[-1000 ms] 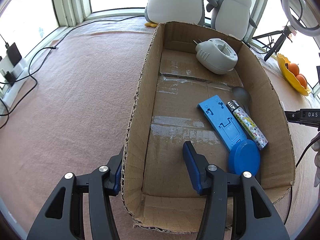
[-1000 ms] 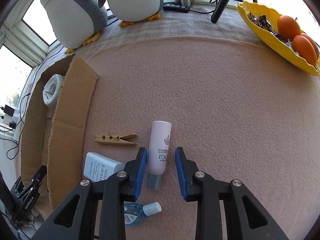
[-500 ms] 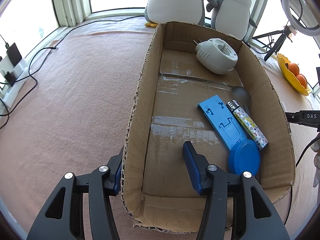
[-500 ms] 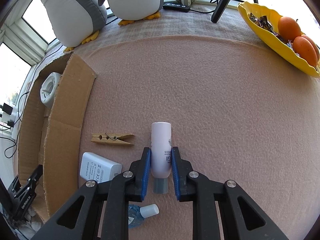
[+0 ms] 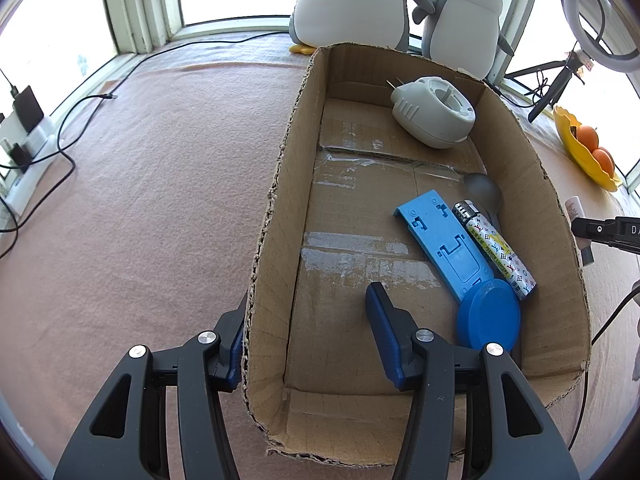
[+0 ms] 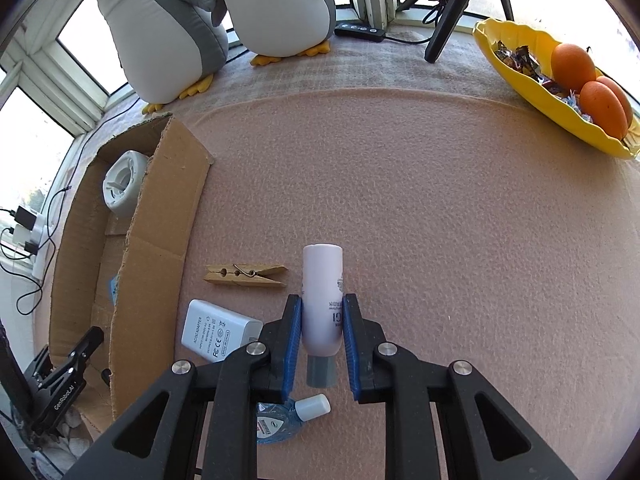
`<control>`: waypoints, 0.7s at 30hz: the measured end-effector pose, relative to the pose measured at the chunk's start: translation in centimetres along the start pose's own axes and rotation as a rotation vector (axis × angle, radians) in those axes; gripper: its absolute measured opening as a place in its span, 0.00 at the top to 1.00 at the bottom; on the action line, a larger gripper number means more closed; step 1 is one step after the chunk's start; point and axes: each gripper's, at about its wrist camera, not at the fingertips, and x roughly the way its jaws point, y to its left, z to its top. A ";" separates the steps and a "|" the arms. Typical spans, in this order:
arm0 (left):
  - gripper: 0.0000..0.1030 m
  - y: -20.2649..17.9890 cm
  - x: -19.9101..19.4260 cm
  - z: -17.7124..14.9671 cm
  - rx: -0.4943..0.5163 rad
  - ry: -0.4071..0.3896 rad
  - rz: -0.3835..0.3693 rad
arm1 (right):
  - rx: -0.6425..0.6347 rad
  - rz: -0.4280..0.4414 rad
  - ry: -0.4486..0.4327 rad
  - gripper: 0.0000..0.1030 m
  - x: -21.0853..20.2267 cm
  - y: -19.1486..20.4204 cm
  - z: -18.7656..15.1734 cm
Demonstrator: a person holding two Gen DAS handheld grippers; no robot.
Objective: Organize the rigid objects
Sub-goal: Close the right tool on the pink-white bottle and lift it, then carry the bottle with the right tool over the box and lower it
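The right claw [image 6: 322, 340] is clamped on the pink bottle [image 6: 322, 296]; lift it straight up, clear of the clothespin [image 6: 245, 275]. The left claw [image 5: 306, 336], clamped across the cardboard box [image 5: 276, 200] wall, should hold it steady.

"GenRobotAI" on the left gripper [image 6: 60, 396]; "FASHION LIGHTERS" on the lighter [image 5: 496, 250]; "AC/DC ADAPTER" on the white charger [image 6: 212, 330]

- Box [image 5: 276, 208]: plain brown cardboard.
- Stand [image 5: 444, 248] and lid [image 5: 488, 320] inside it: bright blue.
- Lighter [image 5: 500, 252]: white with small multicoloured symbols.
- Plug [image 5: 432, 116] at the far end: pale grey-white.
- Bottle [image 6: 322, 300]: pale pink, grey cap.
- Peg [image 6: 244, 275]: light wood.
- Adapter [image 6: 214, 334]: white with grey print.
- Small bottle [image 6: 280, 420]: clear blue, white cap.
- Dish [image 6: 540, 92]: yellow, holding orange fruit.
- Penguins [image 6: 172, 28]: grey and white, yellow feet.
- Cloth [image 6: 420, 200]: dusty pink.
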 end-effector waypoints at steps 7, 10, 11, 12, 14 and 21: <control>0.49 0.0 0.0 0.0 0.000 0.000 0.000 | -0.054 0.054 -0.044 0.82 -2.4 2.8 -0.2; 0.49 0.0 0.0 0.0 0.000 0.000 0.000 | -0.087 0.090 -0.056 0.82 -3.4 4.6 -0.3; 0.49 0.0 0.0 0.0 0.000 0.000 0.000 | -0.097 0.104 -0.059 0.82 -3.7 5.2 -0.3; 0.49 0.0 0.0 0.0 0.000 0.000 0.000 | -0.109 0.117 -0.061 0.82 -4.0 5.8 -0.5; 0.49 0.0 0.0 0.0 0.000 0.000 0.000 | -0.131 0.143 -0.063 0.82 -4.4 7.0 -0.7; 0.49 0.0 0.0 0.0 0.000 0.000 0.000 | -0.184 0.219 -0.043 0.82 -4.5 10.7 -1.9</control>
